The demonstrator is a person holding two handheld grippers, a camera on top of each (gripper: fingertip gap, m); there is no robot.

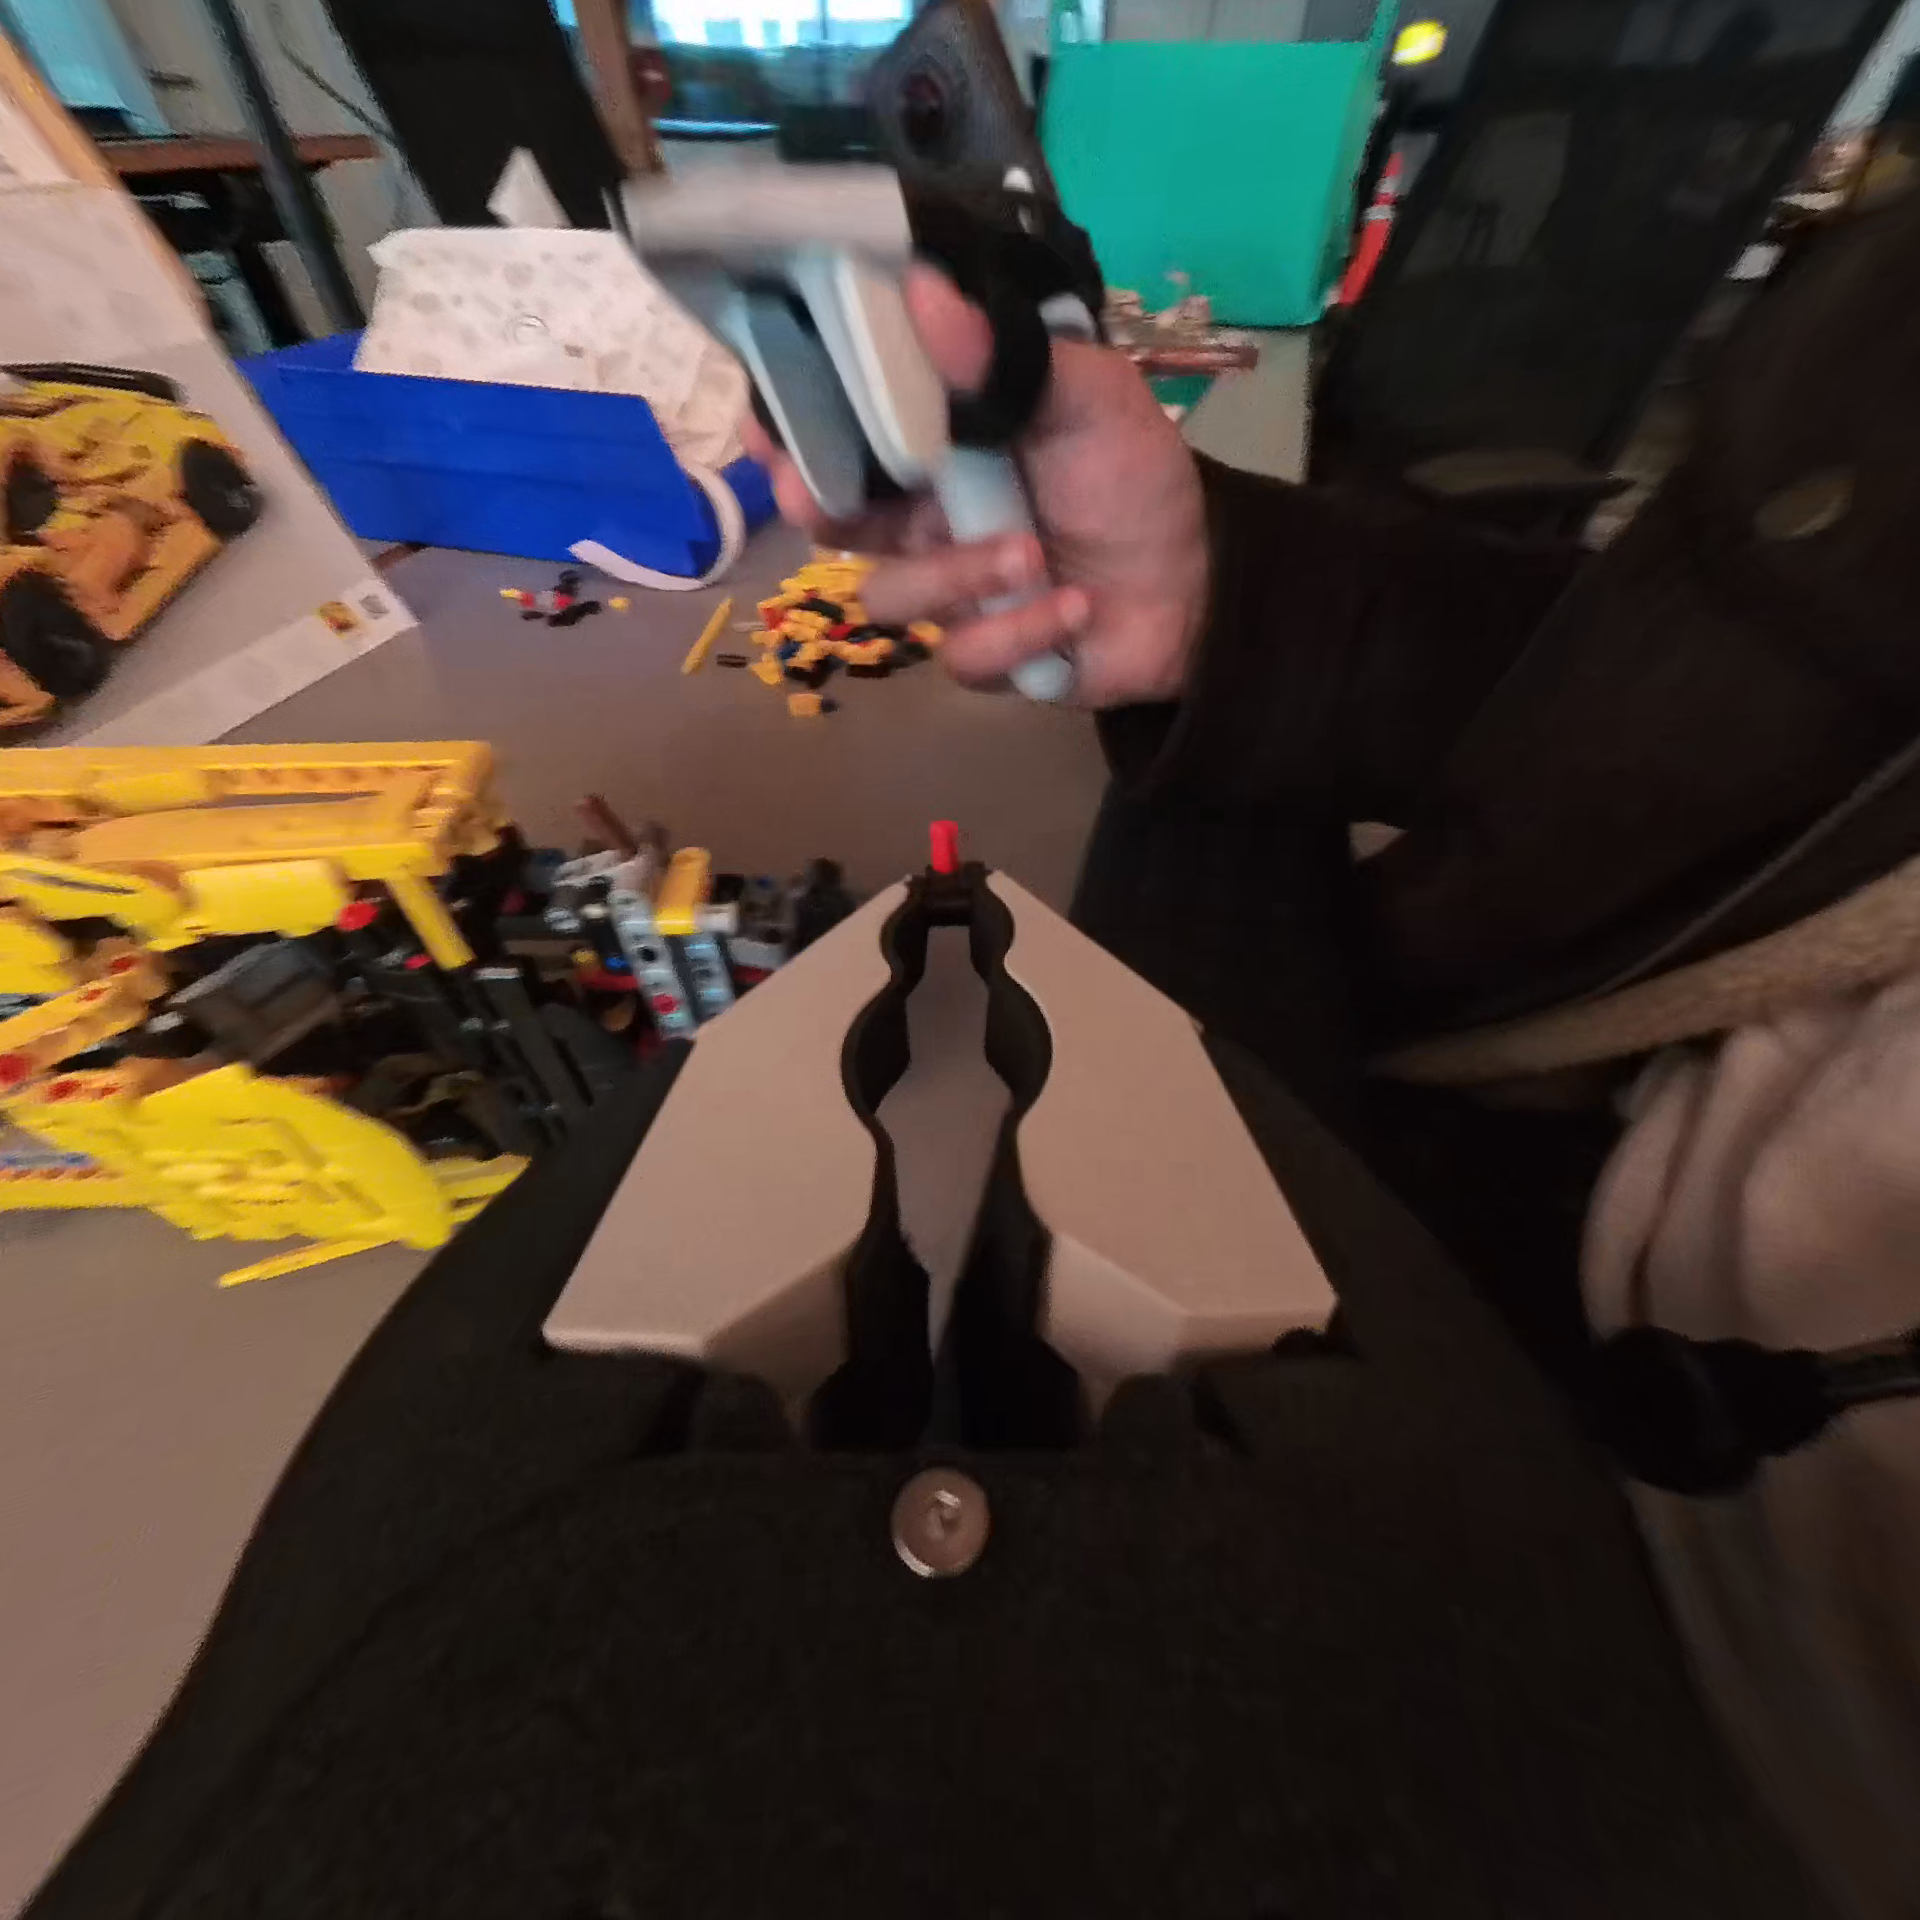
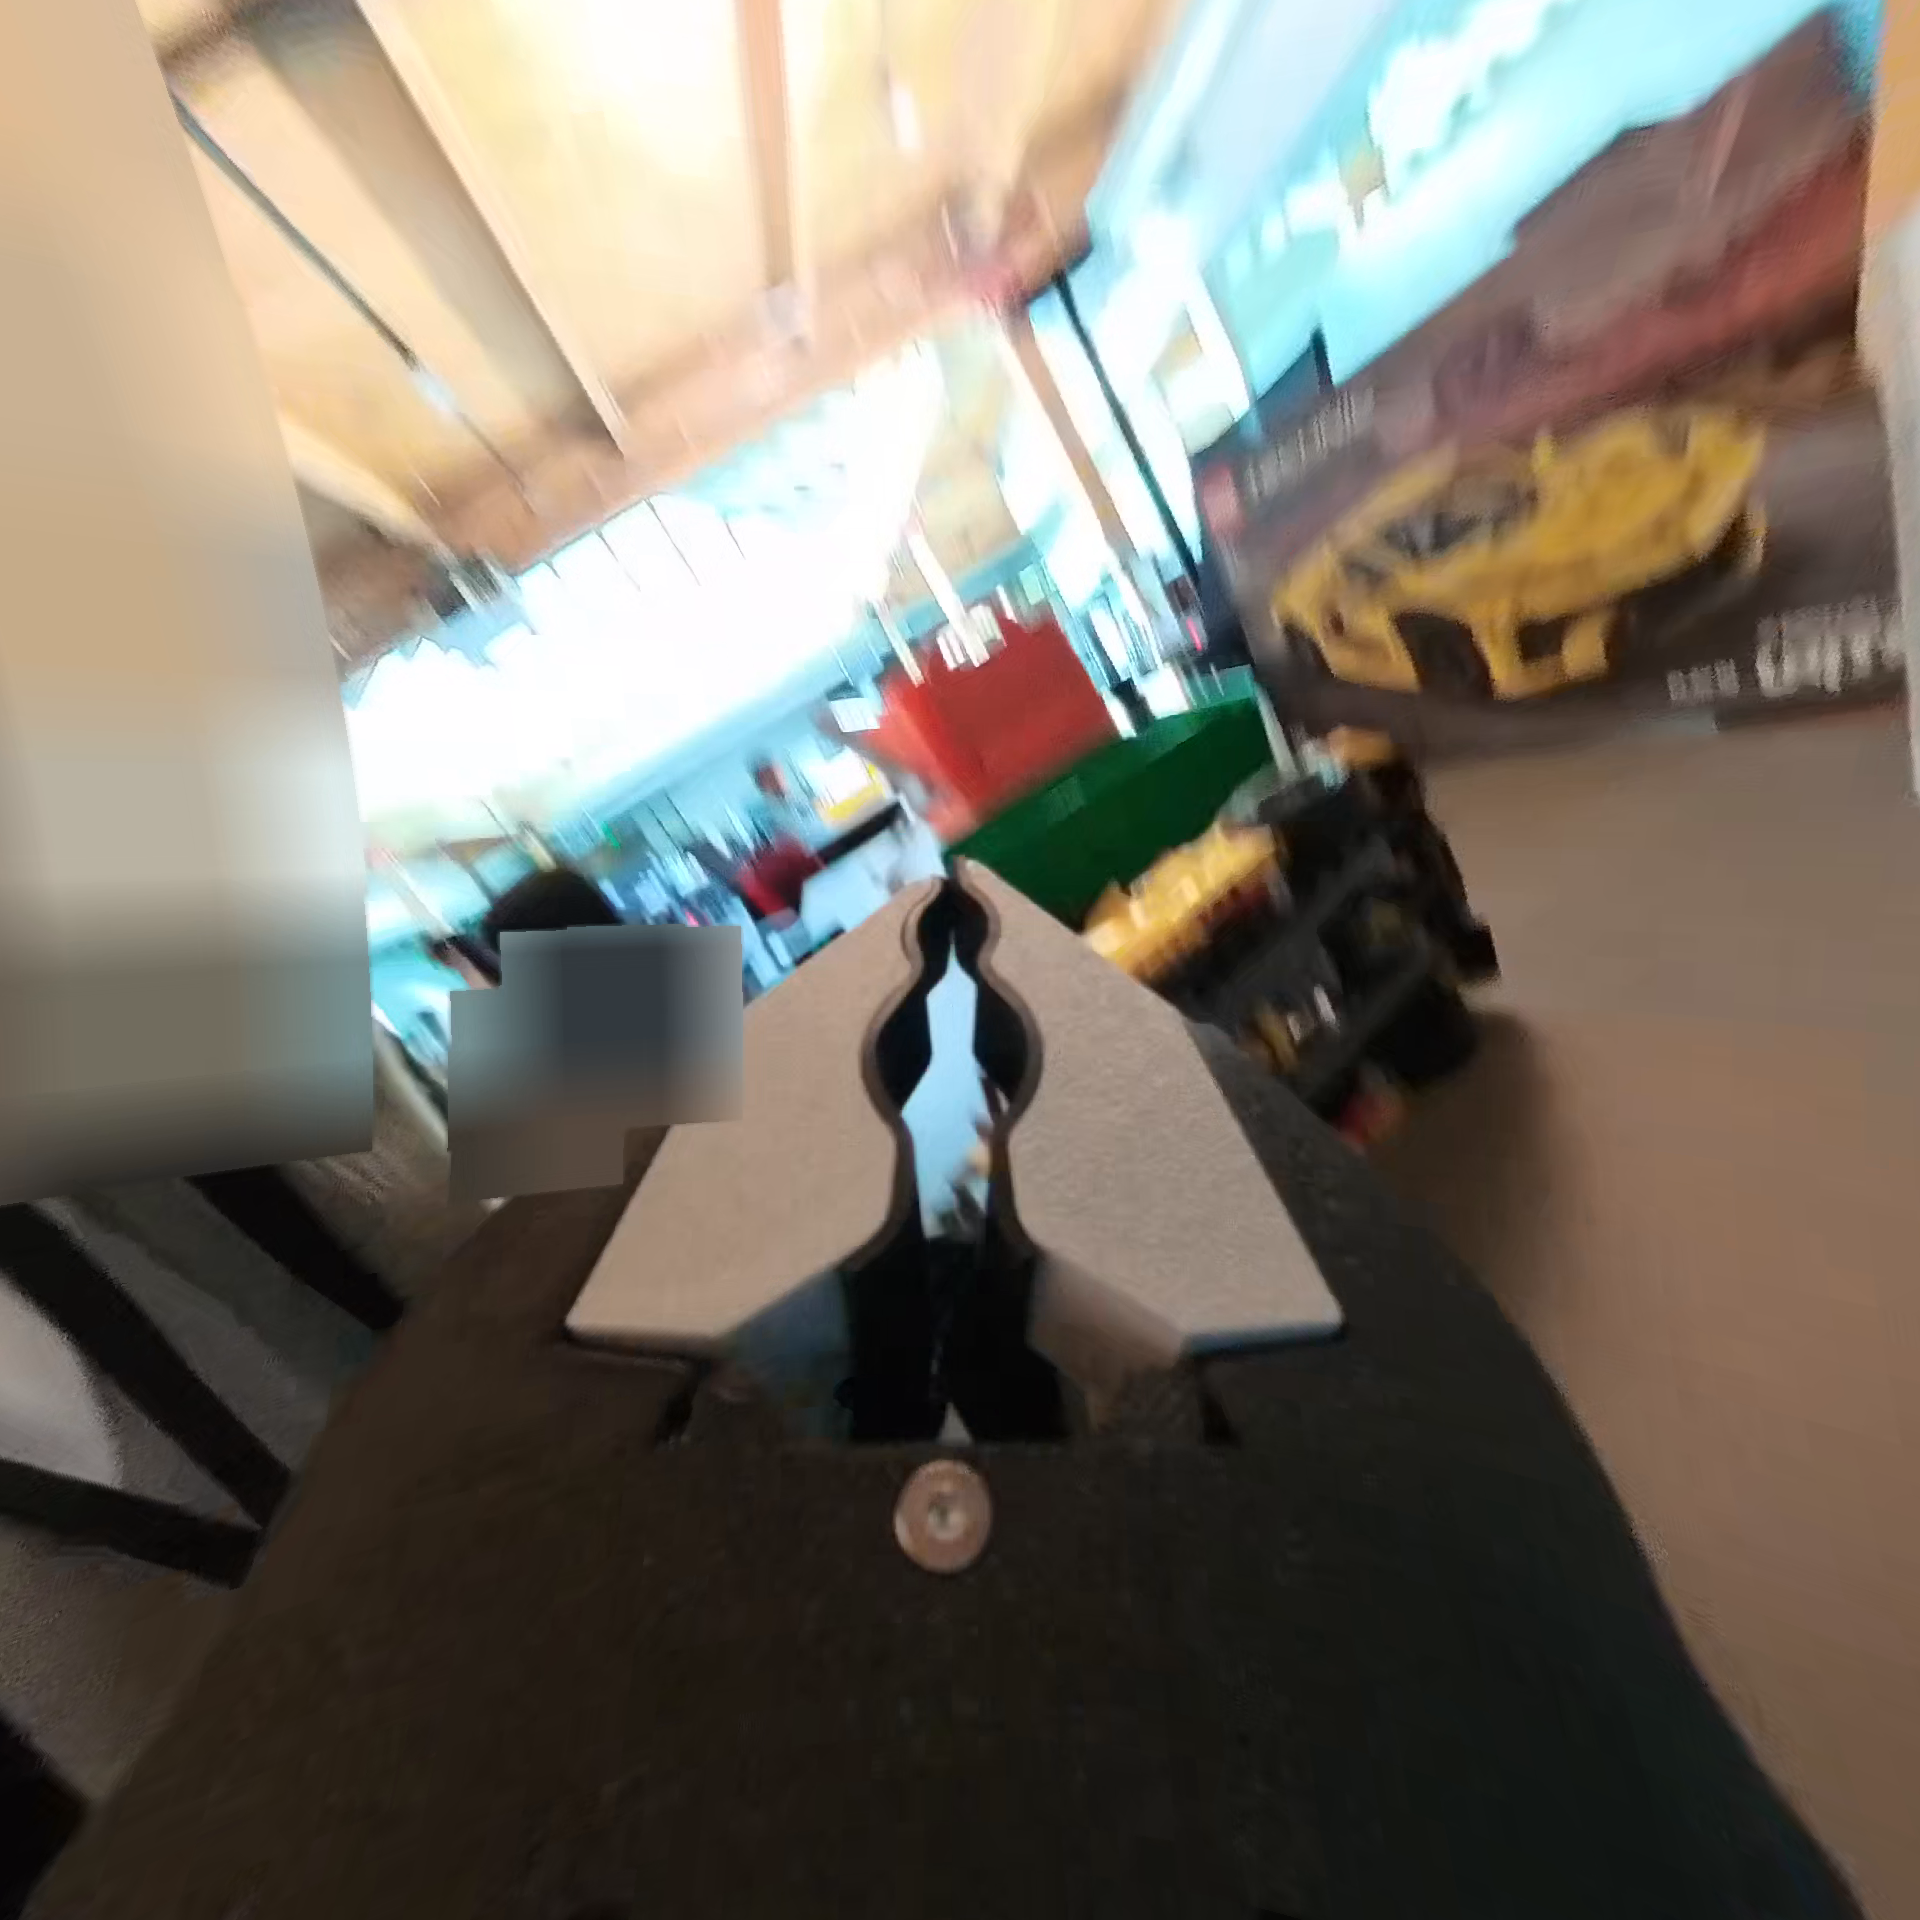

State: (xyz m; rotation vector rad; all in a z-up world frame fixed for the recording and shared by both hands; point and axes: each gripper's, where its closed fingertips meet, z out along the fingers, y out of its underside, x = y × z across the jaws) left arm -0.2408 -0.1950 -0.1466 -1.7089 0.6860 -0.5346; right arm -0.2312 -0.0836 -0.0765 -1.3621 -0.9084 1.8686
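Two hand-held grippers show here. In the left wrist view the left hand-held gripper (image 1: pixel 943 883) has its jaws drawn in narrow at the tips, pinching a small red pin (image 1: pixel 943 847) that stands up out of the tips at about 12 o'clock from the gripper body. It hangs above a grey surface (image 1: pixel 644 717). At 9 o'clock from the tips lies a partly built yellow brick model (image 1: pixel 239 997), blurred, with dark and grey pieces heaped just beside it toward the gripper. Farther off, at about 11 o'clock, a loose pile of small yellow, black and red bricks (image 1: pixel 831 634) is spread on the surface, and beyond it at 10 o'clock sits a blue bin (image 1: pixel 488 457) with a pale bag in it. A printed box showing a yellow car (image 1: pixel 104 530) leans at the far left.

At 12 to 1 o'clock, a person's hand (image 1: pixel 1081 530) in a dark sleeve grips the handle of the right hand-held gripper (image 1: pixel 821 416), raised well above the brick pile.

The right wrist view is heavily blurred. That gripper's (image 2: pixel 953 896) jaws nearly meet at the tips with nothing seen between them. At 2 o'clock the yellow model and the car box appear, tilted.
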